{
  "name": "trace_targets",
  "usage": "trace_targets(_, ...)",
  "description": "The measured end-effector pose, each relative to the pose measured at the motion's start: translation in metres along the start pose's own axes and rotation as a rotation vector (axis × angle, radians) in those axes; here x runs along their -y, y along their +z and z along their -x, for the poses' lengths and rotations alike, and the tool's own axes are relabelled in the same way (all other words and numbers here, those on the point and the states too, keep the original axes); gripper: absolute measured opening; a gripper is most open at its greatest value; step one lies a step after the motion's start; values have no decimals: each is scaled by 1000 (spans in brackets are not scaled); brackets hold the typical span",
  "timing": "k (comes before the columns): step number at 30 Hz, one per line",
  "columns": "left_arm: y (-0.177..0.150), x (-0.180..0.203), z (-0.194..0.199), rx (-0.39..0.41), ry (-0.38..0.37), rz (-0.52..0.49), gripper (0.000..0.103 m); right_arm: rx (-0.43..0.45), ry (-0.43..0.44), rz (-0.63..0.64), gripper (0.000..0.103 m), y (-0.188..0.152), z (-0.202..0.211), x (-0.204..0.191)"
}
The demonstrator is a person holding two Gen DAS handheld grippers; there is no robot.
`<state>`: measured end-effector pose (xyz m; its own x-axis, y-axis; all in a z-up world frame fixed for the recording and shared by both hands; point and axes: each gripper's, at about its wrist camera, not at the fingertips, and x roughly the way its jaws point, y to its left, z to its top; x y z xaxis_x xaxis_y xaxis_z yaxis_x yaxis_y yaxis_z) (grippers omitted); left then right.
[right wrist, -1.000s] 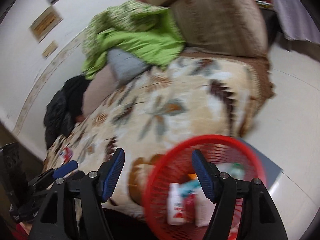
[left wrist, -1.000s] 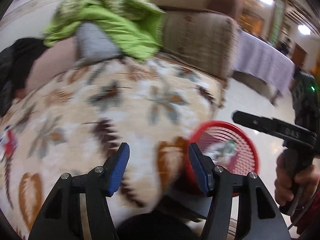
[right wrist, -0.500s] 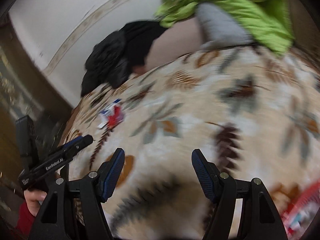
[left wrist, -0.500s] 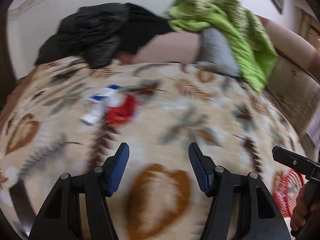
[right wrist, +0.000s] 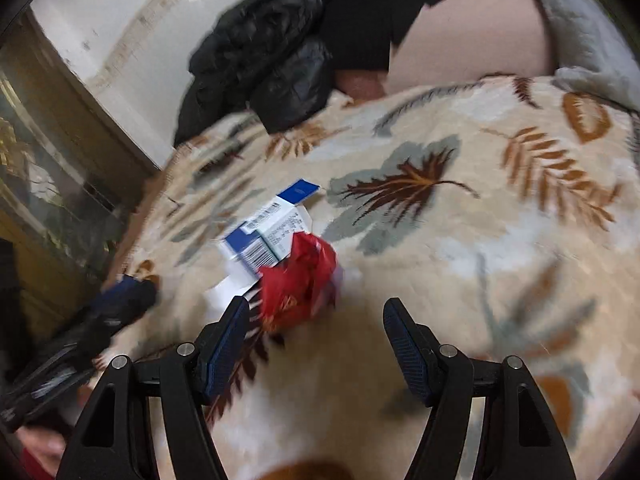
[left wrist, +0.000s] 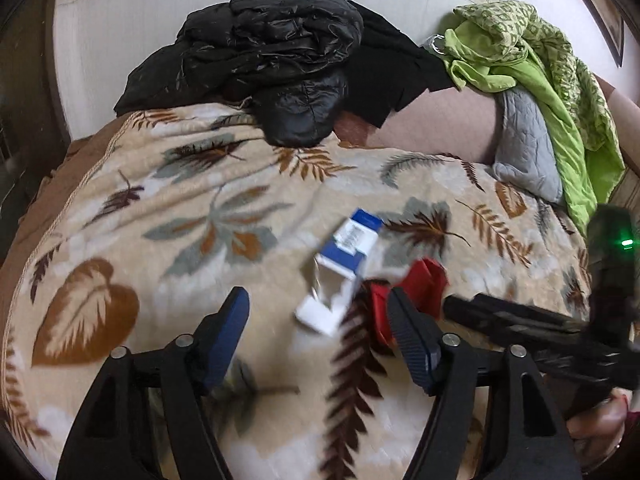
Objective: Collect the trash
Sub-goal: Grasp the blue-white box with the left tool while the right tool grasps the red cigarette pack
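Trash lies on the leaf-pattern blanket (left wrist: 120, 208): blue-white carton (left wrist: 340, 264) touching red wrapper (right wrist: 300, 280). Left gripper (left wrist: 318, 340), jaws just widened, and right gripper (right wrist: 316, 340) both gape empty. Crowded together, they may collide or push the light carton away.

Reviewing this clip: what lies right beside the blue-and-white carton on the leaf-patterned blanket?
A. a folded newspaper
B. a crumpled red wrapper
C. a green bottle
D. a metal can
B: in the right wrist view the crumpled red wrapper lies against the blue-and-white carton on the blanket, and no bottle, can or newspaper shows in either view.
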<state>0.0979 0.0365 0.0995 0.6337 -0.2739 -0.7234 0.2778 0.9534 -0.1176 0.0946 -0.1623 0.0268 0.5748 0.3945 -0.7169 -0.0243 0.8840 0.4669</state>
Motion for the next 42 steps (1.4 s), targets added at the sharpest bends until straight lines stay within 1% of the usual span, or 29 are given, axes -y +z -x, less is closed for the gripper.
trace_targets(1, 6, -1, -7, -5, -4, -8, 73, -8, 13, -10, 68, 2, -11, 2)
trace_targets(2, 10, -2, -13, -12, -9, -13, 73, -14, 24, -14, 60, 3, -18, 2)
trace_targets(3, 14, -3, -20, -20, -13, -19, 73, -26, 28, -11, 34, 3, -24, 3)
trace_targets(4, 18, -2, -28, -29, -16, -24, 73, -25, 21, -12, 25, 1, -25, 5)
trace_targets(5, 20, -1, -34, -36, -24, -32, 73, -11, 27, -19, 24, 0, -22, 7)
trace_targets(6, 23, 2, -41, -45, -35, -43, 73, 5, 29, -26, 19, -2, -16, 11)
trace_targets(7, 24, 4, -46, -52, -39, -53, 73, 18, 12, -26, 17, -5, -8, 15)
trace_targets(8, 25, 8, -54, -63, -42, -69, 73, 32, -4, -30, 17, -7, 0, 20)
trace_targets(10, 26, 17, -67, -82, -35, -102, 73, 51, -9, -45, 16, -13, 18, 31)
trace_targets(13, 24, 32, -91, -107, -2, -148, 72, 66, -20, -52, 17, -27, 44, 45)
trace_targets(15, 22, 37, -104, -121, 8, -156, 59, 70, -11, -72, 17, -37, 58, 54)
trace_targets(16, 21, 40, -112, -137, 20, -151, 46, 72, -10, -79, 17, -43, 63, 57)
trace_targets(17, 20, 41, -117, -150, 23, -141, 41, 73, -11, -83, 17, -48, 68, 60)
trace_targets(18, 19, 41, -121, -159, 18, -118, 39, 75, -11, -84, 17, -53, 72, 61)
trace_targets(19, 17, 41, -121, -157, 7, -96, 34, 80, -10, -84, 17, -58, 76, 60)
trace_targets(20, 14, 42, -119, -153, 2, -83, 32, 82, -10, -83, 17, -62, 79, 59)
trace_targets(22, 5, 47, -109, -133, 33, -81, 32, 98, -13, -76, 17, -69, 87, 57)
trace_targets(25, -15, 49, -85, -125, 15, -50, 32, 127, -33, -49, 17, -81, 104, 51)
trace_targets(29, -51, 60, -42, -103, 22, -77, 32, 150, -57, -30, 17, -99, 122, 45)
trace_targets(31, -70, 68, -14, -76, 33, -101, 32, 162, -71, -19, 17, -108, 130, 43)
trace_targets(34, -92, 78, 25, -43, 21, -103, 32, 169, -90, -13, 17, -124, 142, 41)
trace_targets(36, -104, 82, 47, -20, 23, -87, 32, 161, -98, -9, 17, -136, 147, 41)
trace_targets(38, -115, 86, 66, 2, 24, -82, 32, 155, -105, -8, 17, -147, 152, 40)
trace_targets(39, -121, 90, 78, 26, 38, -90, 32, 155, -99, -10, 17, -150, 155, 41)
trace_targets(42, -133, 99, 100, 62, 58, -111, 32, 187, -101, 1, 17, -158, 170, 38)
